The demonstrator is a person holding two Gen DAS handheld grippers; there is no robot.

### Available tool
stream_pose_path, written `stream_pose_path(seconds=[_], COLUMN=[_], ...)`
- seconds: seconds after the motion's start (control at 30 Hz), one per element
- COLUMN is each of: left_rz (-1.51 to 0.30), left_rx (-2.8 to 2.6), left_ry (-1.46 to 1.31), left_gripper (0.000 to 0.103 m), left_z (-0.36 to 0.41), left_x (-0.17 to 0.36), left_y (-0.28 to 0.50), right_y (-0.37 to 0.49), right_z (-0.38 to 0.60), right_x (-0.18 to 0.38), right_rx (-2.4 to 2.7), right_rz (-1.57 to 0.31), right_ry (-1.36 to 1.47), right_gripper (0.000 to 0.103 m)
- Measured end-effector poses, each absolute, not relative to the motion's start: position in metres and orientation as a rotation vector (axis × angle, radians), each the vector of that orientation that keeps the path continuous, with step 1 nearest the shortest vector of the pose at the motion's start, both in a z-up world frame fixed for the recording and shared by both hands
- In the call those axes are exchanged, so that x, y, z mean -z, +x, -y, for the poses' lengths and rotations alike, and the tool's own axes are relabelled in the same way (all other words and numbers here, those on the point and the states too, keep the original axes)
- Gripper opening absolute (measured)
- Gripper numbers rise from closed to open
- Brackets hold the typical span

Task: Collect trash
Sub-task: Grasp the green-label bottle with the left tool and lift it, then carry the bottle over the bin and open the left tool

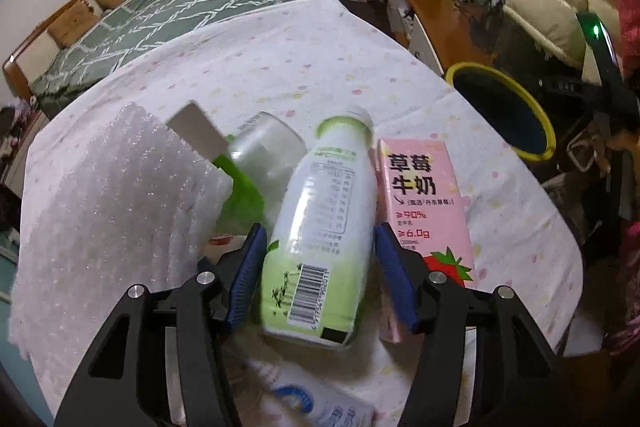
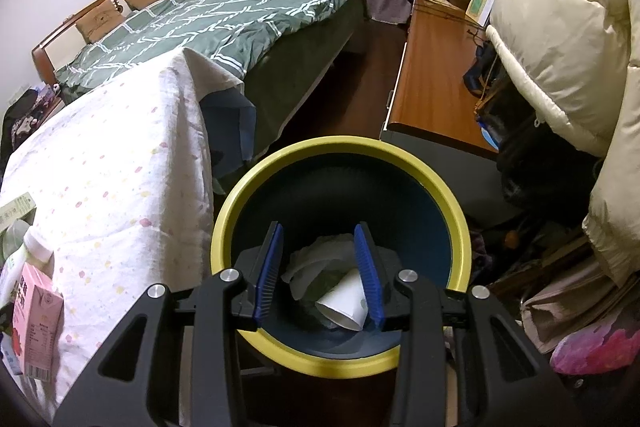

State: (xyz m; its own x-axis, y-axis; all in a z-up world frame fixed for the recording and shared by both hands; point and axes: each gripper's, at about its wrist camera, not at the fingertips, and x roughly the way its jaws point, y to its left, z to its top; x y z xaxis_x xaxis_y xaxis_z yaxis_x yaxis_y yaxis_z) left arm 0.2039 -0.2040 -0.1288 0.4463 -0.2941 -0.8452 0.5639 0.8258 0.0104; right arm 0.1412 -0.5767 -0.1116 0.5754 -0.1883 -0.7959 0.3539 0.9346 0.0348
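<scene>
Your left hand-held gripper (image 1: 320,267) pinches the green-and-white plastic bottle (image 1: 316,227); the pink carton (image 1: 424,203) at three o'clock may topple.

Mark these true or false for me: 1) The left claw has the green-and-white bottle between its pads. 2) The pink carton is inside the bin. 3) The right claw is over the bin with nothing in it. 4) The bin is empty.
1) True. The left claw has its blue pads against the sides of the bottle.
2) False. The pink carton lies on the tablecloth, beside the bottle.
3) True. The right claw hangs above the bin, nothing between its pads.
4) False. It holds a white paper cup and crumpled paper.
</scene>
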Motion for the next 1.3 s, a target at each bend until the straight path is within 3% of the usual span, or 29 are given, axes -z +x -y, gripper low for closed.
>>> stream_pose_path(seconds=[0.37,0.87,1.3], left_rz=[-0.947,-0.777,-0.777], left_rx=[0.557,0.626,0.844], left_ry=[0.288,0.242,0.308], left_gripper=[0.051,0.051,0.051], left_z=[0.215,0.214,0.332], left_x=[0.125,0.050,0.037], left_y=[0.212,0.163,0.165], right_y=[0.139,0.114,0.031], right_z=[0.568,0.562,0.582], right_x=[0.110,0.091,0.079], right_rx=[0.292,0.254,0.289], right_rz=[-0.911,-0.853,-0.779], right_ry=[0.187,0.205,0.230], right_gripper=[0.036,0.036,0.036])
